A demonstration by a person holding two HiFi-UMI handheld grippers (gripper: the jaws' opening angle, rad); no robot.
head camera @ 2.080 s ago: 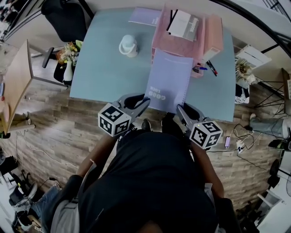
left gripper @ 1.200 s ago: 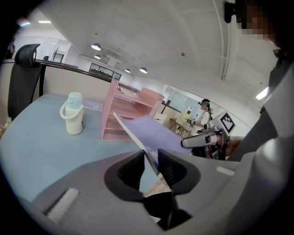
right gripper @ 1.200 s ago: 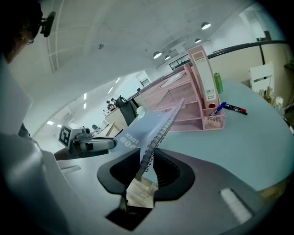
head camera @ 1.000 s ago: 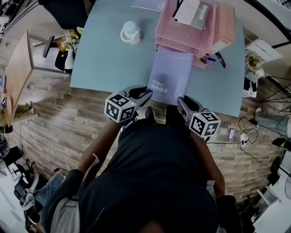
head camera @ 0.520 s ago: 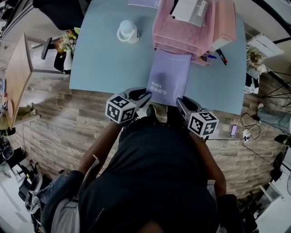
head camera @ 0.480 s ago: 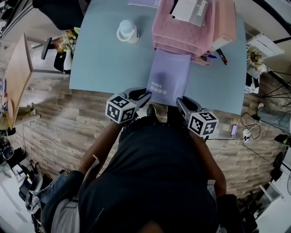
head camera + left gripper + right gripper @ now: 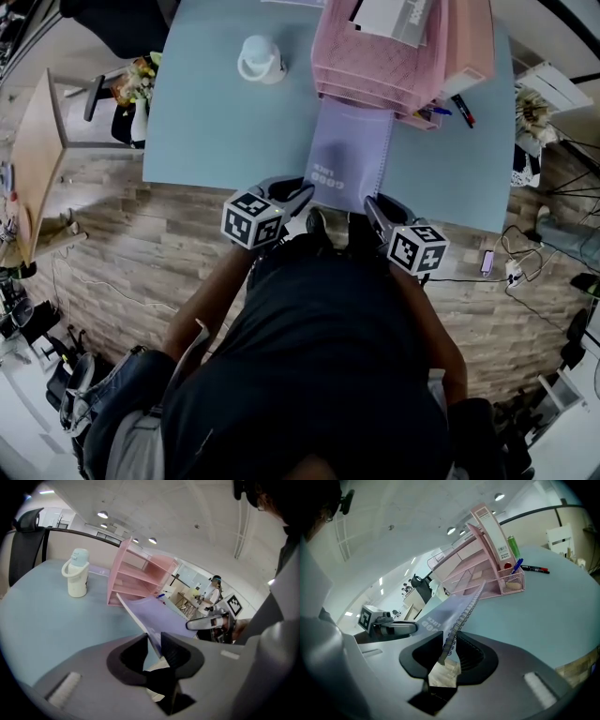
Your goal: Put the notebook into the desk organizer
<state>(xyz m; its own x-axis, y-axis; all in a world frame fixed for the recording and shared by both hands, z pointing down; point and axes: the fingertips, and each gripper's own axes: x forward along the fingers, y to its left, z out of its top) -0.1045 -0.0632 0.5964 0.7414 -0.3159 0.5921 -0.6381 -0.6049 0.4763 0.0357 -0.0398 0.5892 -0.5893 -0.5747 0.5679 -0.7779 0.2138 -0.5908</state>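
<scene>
Right now both grippers hold the lavender spiral notebook (image 7: pixel 352 150) by its near corners, at the near edge of the pale blue counter (image 7: pixel 225 131). In the left gripper view, the left gripper (image 7: pixel 154 641) has its fingers narrowed onto the plain edge of the cover, which runs up between the dark pads. In the right gripper view, the right gripper (image 7: pixel 449 644) has its fingers pinched on the wire spiral side, with the coils passing straight through the gap.

From the head view, the left gripper (image 7: pixel 298 194) and right gripper (image 7: pixel 375 204) sit at the two near corners. Their marker cubes are close to the person's dark shirt.

The notebook is tilted, with its near end lifted off the counter. Its far edge reaches the front of the pink desk organizer (image 7: pixel 384 66), level with the lower trays. Whether it has entered a tray cannot be told.

A white and grey booklet (image 7: pixel 389 14) lies on top of the organizer. A white lidded jug (image 7: pixel 258 58) stands to the left of the organizer, well apart from the notebook.

A blue pen (image 7: pixel 515 566) sticks out of the organizer's small basket. A red and black marker (image 7: pixel 535 568) lies on the counter just beside it
</scene>
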